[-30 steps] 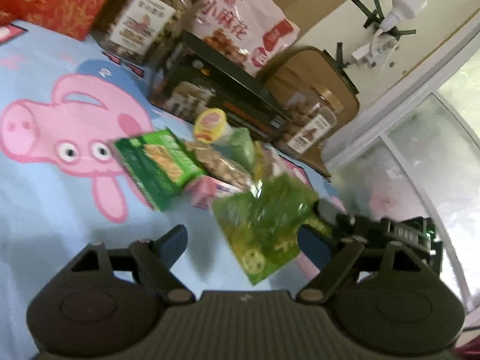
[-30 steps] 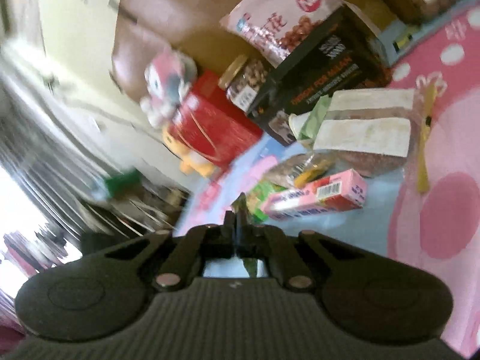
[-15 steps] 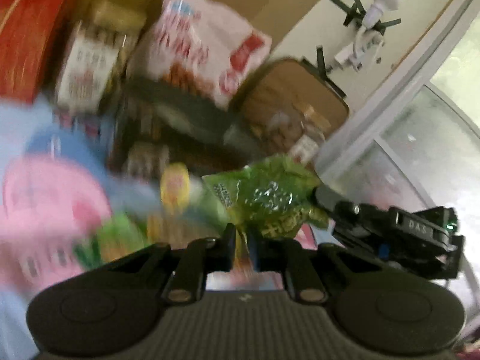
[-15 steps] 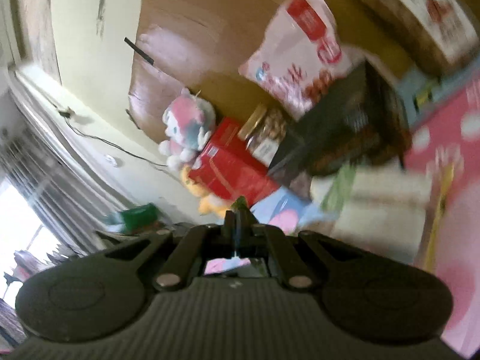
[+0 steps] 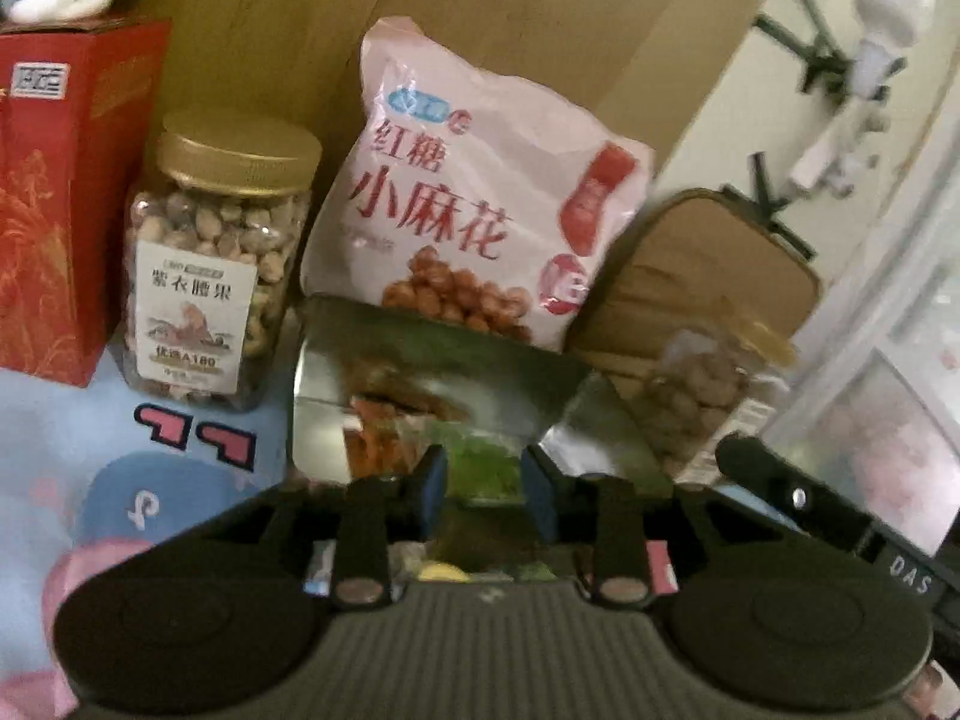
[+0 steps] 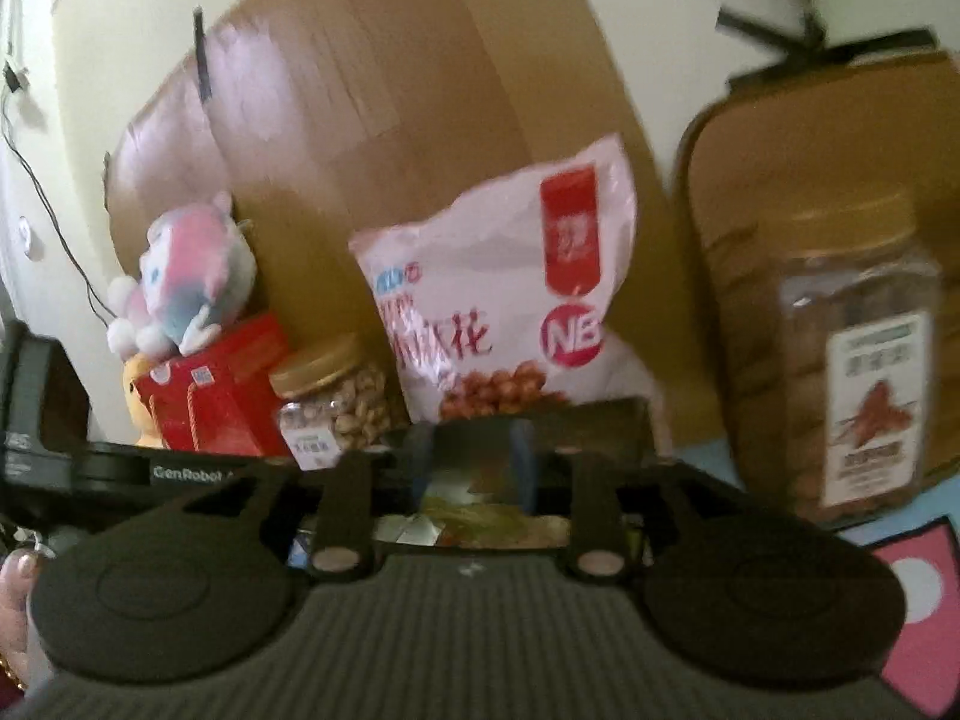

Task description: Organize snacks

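Left wrist view: the left hand-held gripper (image 5: 483, 489), jaws just opened and apart, frames a crinkled green foil snack packet (image 5: 480, 462) at the dark open cardboard box (image 5: 372, 360); I judge this a release into the box. The right hand-held gripper (image 6: 474, 462) has likewise just parted, with nothing clamped. The next move calls for backing clear; blur and the gripper bodies hide whether the packet lies inside.

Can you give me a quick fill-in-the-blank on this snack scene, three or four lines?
1. The nut jar beside the red box has a ____ lid.
2. The pink snack bag leans against a large ____ board behind it.
3. In the right wrist view, a plush toy sits on top of the ____ box.
4. The black box stands directly in ____ of the pink snack bag.

Missing words: gold; cardboard; red; front
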Motion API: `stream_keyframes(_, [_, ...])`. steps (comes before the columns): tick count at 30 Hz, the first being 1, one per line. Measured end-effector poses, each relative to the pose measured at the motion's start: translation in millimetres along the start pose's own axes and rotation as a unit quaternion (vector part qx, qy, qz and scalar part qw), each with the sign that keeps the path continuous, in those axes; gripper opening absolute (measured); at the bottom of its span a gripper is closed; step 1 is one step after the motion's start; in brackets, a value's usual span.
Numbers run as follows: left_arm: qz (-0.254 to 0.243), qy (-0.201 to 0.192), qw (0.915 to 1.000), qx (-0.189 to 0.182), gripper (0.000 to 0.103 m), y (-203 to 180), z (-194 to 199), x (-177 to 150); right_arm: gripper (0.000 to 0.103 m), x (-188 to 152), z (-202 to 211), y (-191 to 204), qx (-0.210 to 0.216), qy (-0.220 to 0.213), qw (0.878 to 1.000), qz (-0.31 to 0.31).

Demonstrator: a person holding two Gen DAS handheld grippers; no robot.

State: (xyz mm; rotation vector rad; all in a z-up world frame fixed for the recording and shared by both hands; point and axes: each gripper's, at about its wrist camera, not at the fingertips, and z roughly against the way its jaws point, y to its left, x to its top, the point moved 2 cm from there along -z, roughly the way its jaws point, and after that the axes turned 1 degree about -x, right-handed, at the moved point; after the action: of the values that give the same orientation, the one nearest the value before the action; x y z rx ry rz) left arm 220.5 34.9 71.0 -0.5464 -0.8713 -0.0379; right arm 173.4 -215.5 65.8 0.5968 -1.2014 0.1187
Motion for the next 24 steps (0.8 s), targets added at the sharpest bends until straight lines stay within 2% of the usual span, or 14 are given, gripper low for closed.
stream_keyframes(3, [-0.007,-0.001,0.9994,-0.033,0.030,-4.4,19.4,-18.3,0.037,-17.1,30.9,-3.0,0.013,0.009,1.000,0.016])
stream_keyframes(5, [-0.018,-0.002,0.9987,-0.048,0.031,-10.7,29.0,-31.3,0.048,-34.7,45.9,-0.9,0.015,0.030,0.998,0.047])
stream_keyframes(7, [-0.022,0.009,0.9980,-0.059,0.034,-16.7,30.5,-39.9,0.073,-53.4,56.4,0.7,0.004,0.055,0.995,0.080])
stream_keyframes(9, [-0.026,0.029,0.9970,-0.067,0.036,-22.8,26.8,-50.4,0.093,-67.4,52.3,0.0,-0.018,0.083,0.991,0.101])
stream_keyframes(12, [-0.025,0.046,0.9965,-0.066,0.036,-28.1,26.9,-63.1,0.093,-78.4,34.7,-12.2,-0.051,0.127,0.985,0.107])
stream_keyframes(14, [-0.021,0.048,0.9962,-0.070,0.036,-26.6,34.4,-70.1,0.088,-78.7,28.7,-22.5,-0.037,0.148,0.986,0.062])
stream_keyframes(15, [-0.019,0.047,0.9962,-0.070,0.036,-25.6,38.7,-72.5,0.073,-76.5,30.4,-24.4,-0.024,0.149,0.987,0.047])
stream_keyframes(16, [-0.017,0.047,0.9964,-0.068,0.036,-24.0,43.2,-74.7,0.068,-75.4,33.8,-23.0,-0.017,0.146,0.988,0.045])
stream_keyframes(20, [-0.001,0.049,0.9965,-0.067,0.036,-15.9,57.3,-81.5,0.064,-80.0,50.3,-1.1,-0.019,0.134,0.987,0.085])
stream_keyframes(23, [0.015,0.045,0.9963,-0.072,0.037,-9.6,69.6,-86.7,0.064,-86.9,75.8,36.4,-0.024,0.081,0.984,0.160])
stream_keyframes(24, [0.022,0.041,0.9960,-0.077,0.042,-6.9,75.9,-89.1,0.063,-88.0,81.7,47.9,-0.023,0.068,0.981,0.181])
